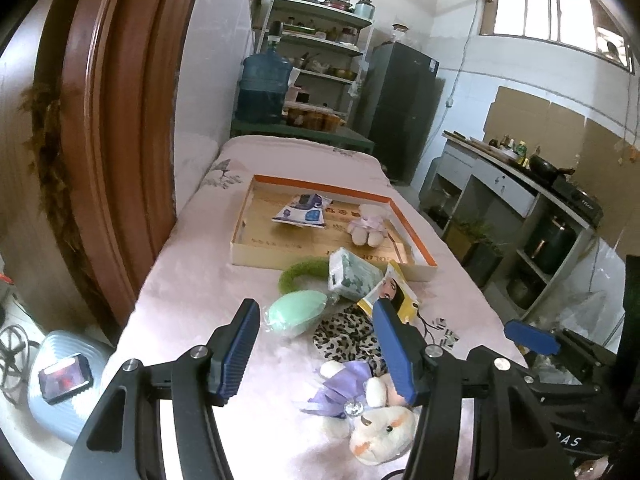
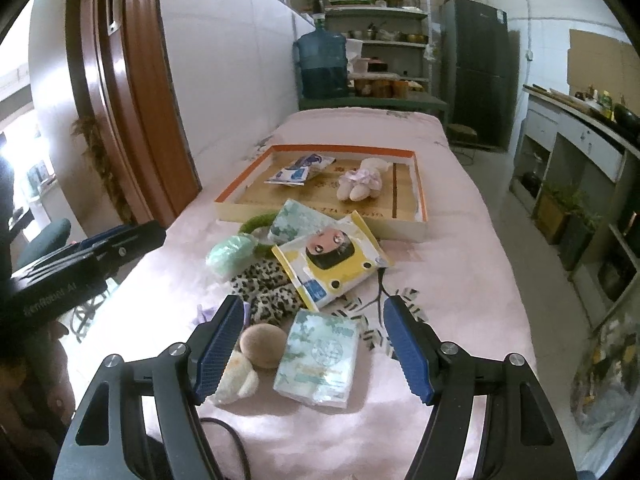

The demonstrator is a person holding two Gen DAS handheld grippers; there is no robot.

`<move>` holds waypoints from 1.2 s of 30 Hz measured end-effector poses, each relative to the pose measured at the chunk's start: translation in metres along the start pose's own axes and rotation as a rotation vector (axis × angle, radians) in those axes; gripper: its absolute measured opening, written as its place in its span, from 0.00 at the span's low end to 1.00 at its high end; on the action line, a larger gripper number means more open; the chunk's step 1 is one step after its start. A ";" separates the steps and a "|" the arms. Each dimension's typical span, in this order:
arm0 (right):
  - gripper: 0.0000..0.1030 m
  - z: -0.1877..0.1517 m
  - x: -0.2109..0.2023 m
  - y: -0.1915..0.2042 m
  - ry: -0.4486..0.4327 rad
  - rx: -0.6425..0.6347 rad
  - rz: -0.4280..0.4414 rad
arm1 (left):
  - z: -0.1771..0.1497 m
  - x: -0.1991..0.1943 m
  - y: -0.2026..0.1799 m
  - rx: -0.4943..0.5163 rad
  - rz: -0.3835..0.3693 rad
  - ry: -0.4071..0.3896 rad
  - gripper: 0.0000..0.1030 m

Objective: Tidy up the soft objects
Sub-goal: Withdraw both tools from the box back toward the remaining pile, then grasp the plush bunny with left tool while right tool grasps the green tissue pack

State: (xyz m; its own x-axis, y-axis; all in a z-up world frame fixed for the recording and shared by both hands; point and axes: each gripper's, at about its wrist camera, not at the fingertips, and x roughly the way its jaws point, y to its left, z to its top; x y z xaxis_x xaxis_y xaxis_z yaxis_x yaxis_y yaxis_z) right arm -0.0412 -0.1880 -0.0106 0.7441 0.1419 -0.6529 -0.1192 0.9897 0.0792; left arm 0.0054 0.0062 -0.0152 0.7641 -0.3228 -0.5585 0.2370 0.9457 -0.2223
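So I've got both grippers hanging over the pink table (image 2: 460,272) with nothing in either one. The left gripper (image 1: 316,354) has its jaws spread wide, lined up over the stuffed toy with the purple bow (image 1: 368,408) at the bottom centre of its view. The right gripper (image 2: 316,350) is just as wide, straddling a tissue pack (image 2: 320,360) and a tan round puff (image 2: 262,345) low in the middle of its frame.

The orange-rimmed tray (image 2: 420,184) in the middle of the frame already holds 2 things, a blue-and-white pouch (image 2: 298,170) and a small plush (image 2: 362,182), so I figure that's where everything goes. The rest sits piled just in front of it: leopard-print fabric (image 2: 266,286), yellow wipes pack (image 2: 332,262), mint-green sponge (image 1: 296,314), green fuzzy ring (image 1: 298,274), another tissue pack (image 1: 352,276). The toy's face is washed out, maybe a cow
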 end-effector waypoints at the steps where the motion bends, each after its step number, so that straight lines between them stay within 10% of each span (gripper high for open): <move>1: 0.72 -0.003 0.000 -0.001 0.000 -0.002 -0.004 | -0.002 0.001 0.000 -0.001 -0.004 0.003 0.57; 36: 0.72 -0.042 0.023 -0.028 0.089 0.085 0.000 | -0.077 0.028 -0.029 0.078 -0.197 0.169 0.57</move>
State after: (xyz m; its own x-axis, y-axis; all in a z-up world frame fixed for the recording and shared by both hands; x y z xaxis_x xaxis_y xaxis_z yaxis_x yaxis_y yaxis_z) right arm -0.0481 -0.2136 -0.0592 0.6822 0.1431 -0.7171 -0.0603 0.9883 0.1399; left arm -0.0262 -0.0331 -0.0861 0.5889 -0.4967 -0.6376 0.4219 0.8618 -0.2817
